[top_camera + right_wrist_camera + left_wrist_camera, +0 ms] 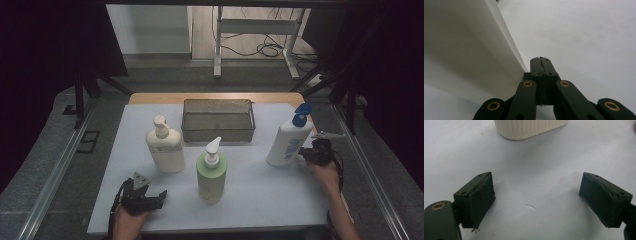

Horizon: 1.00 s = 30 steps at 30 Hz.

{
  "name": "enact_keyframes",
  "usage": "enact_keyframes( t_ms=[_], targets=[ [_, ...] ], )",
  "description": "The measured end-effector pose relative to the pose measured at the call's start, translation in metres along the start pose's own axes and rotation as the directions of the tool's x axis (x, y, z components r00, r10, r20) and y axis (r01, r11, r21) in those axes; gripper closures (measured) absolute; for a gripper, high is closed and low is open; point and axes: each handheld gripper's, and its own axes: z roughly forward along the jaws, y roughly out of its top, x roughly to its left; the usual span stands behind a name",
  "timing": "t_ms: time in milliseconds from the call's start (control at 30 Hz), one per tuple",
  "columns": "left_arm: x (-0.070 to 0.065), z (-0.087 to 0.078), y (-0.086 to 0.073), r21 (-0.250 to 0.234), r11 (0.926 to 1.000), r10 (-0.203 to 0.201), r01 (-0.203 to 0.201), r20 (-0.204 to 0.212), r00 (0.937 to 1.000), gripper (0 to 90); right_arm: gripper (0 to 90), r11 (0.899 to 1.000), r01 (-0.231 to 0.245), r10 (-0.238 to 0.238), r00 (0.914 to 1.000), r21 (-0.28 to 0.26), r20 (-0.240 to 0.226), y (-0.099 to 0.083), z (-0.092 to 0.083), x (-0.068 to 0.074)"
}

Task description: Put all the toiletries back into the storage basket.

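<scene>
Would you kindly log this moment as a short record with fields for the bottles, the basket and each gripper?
surface: white table
basket: wire basket, far centre, nothing seen inside
bottles: cream pump bottle left; green pump bottle centre; white bottle with blue cap right; all upright
left gripper: open, above the table, holding nothing
right gripper: shut, holding nothing, beside the white bottle

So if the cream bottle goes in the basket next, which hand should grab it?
Probably the left gripper: open, with the cream bottle just ahead. The right gripper is shut beside the blue-capped bottle.
</scene>
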Motion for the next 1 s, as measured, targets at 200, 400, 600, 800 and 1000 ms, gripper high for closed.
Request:
enact_keyframes(
  t_ms=[200,400,600,800,1000],
  targets=[
    [0.000,0.000,0.000,0.000,1.0000,0.000,0.000,0.000,1.0000,12.4,89.2,1.000,-0.002,0.002,1.0000,0.007,-0.004,0.002,0.004,0.001],
    [0.000,0.000,0.000,0.000,1.0000,0.000,0.000,0.000,1.0000,12.4,89.2,1.000,0.017,-0.017,0.9996,0.017,-0.022,0.004,0.006,0.005],
    [0.000,0.000,0.000,0.000,1.0000,0.000,0.000,0.000,1.0000,12.4,89.1,0.999,0.039,-0.038,0.9978,0.018,-0.054,0.001,0.006,0.011],
    [0.000,0.000,0.000,0.000,1.0000,0.000,0.000,0.000,1.0000,12.4,89.1,0.998,0.060,-0.058,0.9953,0.016,-0.078,-0.002,0.004,0.018],
    [0.000,0.000,0.000,0.001,1.0000,0.000,0.000,0.000,1.0000,12.4,89.0,0.997,0.076,-0.074,0.9932,0.014,-0.090,-0.006,0.002,0.024]
  ],
)
